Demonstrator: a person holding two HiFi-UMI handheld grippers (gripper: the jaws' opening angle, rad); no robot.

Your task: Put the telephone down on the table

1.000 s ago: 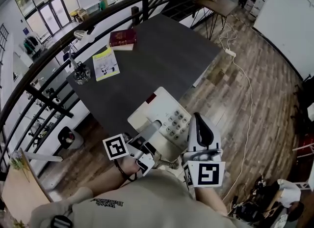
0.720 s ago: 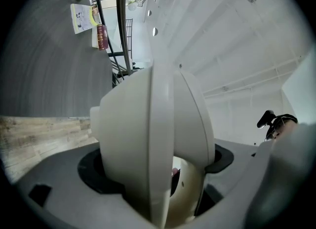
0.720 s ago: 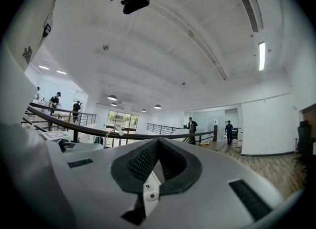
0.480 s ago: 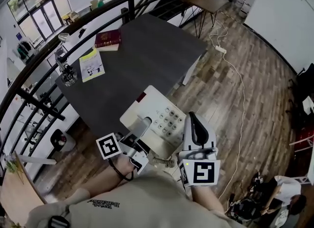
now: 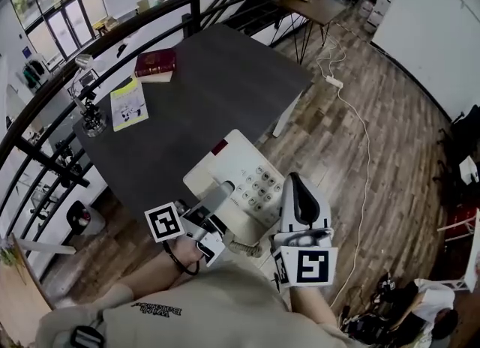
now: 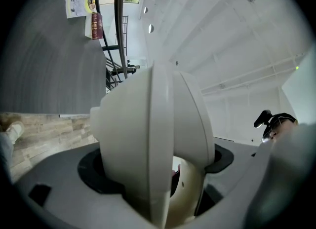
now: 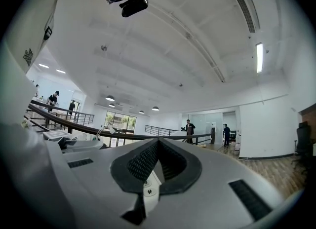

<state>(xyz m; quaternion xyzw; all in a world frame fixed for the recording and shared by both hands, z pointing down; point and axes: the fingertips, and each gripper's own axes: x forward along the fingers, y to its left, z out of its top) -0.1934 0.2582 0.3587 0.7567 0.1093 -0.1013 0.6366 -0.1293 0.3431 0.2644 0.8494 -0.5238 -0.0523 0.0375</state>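
Note:
A cream telephone (image 5: pixel 241 178) with a grey keypad hangs level over the near corner of the dark table (image 5: pixel 225 76), carried between both grippers. My left gripper (image 5: pixel 212 205) is shut on the handset (image 6: pixel 148 134) at the phone's left side; that rounded cream end fills the left gripper view, where the left gripper (image 6: pixel 163 173) shows as grey jaws under it. My right gripper (image 5: pixel 291 187) is shut on the phone's right edge. In the right gripper view the right gripper (image 7: pixel 155 169) pinches that edge, and the "#" key (image 7: pixel 149 189) shows between the black pads.
A red book (image 5: pixel 156 64), a yellow-green booklet (image 5: pixel 129 104) and a small desk lamp (image 5: pixel 90 118) sit at the table's far left. A black railing (image 5: pixel 90 46) runs behind the table. A white power cable (image 5: pixel 360 125) trails over the wooden floor at the right.
Both grippers keep the same hold on the telephone. The head view has drifted, so the table sits slightly further left; the phone stays at the near corner.

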